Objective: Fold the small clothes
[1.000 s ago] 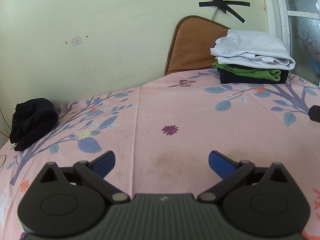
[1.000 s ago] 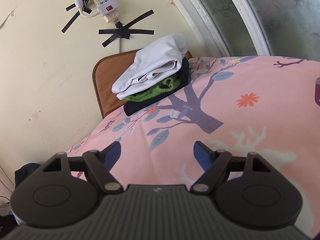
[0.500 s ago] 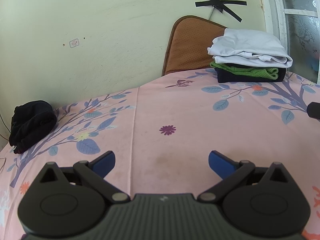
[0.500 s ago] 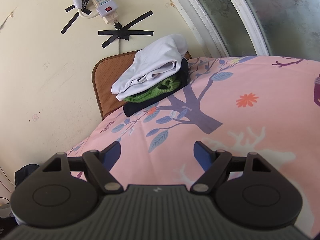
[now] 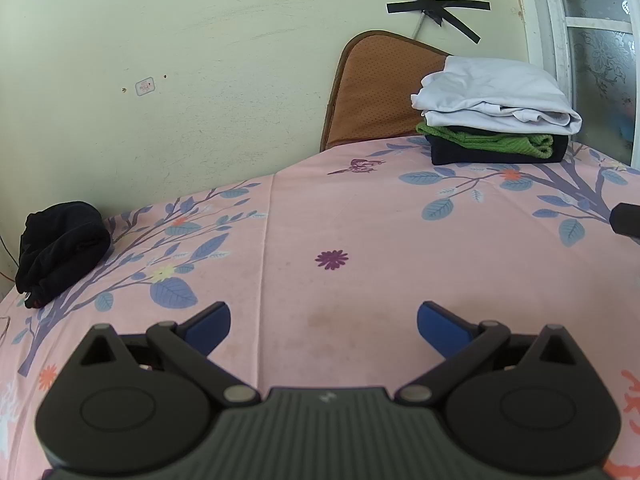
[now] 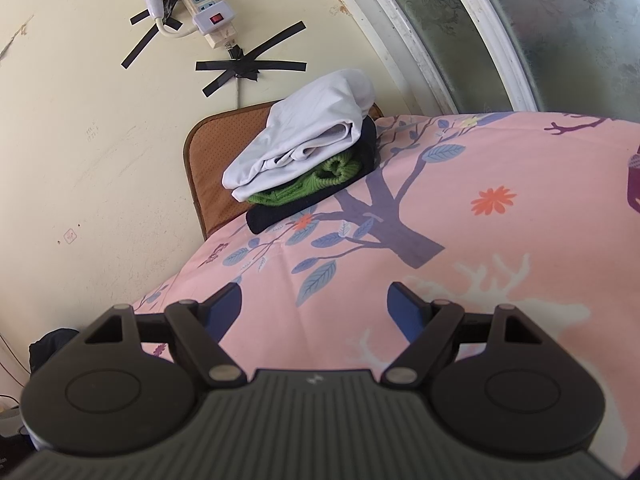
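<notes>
At the far right of the pink sheet I see a stack of folded clothes (image 5: 496, 120): a white garment (image 5: 494, 94) on top, lying flat with its folded edges bunched at the near side, a green knit piece (image 5: 504, 142) under it, and a dark navy one (image 5: 472, 154) at the bottom, touching the sheet. Far off at the left edge lies a black garment (image 5: 60, 252), unfolded, rolled into a loose lump.
</notes>
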A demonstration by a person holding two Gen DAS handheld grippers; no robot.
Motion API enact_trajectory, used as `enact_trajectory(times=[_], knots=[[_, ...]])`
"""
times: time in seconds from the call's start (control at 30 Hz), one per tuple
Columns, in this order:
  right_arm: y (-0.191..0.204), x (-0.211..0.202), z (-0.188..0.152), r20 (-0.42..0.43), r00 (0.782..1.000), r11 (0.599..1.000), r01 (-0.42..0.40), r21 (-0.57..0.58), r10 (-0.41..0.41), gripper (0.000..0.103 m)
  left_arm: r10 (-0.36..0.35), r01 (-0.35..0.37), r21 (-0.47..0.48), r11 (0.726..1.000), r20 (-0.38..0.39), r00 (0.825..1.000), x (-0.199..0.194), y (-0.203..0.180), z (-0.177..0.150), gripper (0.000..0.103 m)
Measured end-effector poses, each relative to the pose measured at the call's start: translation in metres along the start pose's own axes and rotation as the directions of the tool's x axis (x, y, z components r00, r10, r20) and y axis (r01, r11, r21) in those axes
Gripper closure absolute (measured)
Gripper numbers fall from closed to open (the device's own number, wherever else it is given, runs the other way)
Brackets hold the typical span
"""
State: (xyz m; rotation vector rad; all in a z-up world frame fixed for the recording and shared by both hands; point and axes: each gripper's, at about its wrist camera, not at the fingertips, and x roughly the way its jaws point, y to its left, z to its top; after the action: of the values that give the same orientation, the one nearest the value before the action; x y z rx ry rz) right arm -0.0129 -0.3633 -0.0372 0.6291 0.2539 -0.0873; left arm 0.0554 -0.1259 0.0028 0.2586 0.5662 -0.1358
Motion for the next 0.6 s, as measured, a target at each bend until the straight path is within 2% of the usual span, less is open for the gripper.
enact_trajectory(times=[0.6], knots=[[-0.0004,-0.0012,0.0000,0.004,1.000,1.000,0.002,0.004,-0.002,0.021,-0.035,0.035,0.009,0.999,-0.003,0.999,-0.0056,-0.0026,0.0008,0.000]])
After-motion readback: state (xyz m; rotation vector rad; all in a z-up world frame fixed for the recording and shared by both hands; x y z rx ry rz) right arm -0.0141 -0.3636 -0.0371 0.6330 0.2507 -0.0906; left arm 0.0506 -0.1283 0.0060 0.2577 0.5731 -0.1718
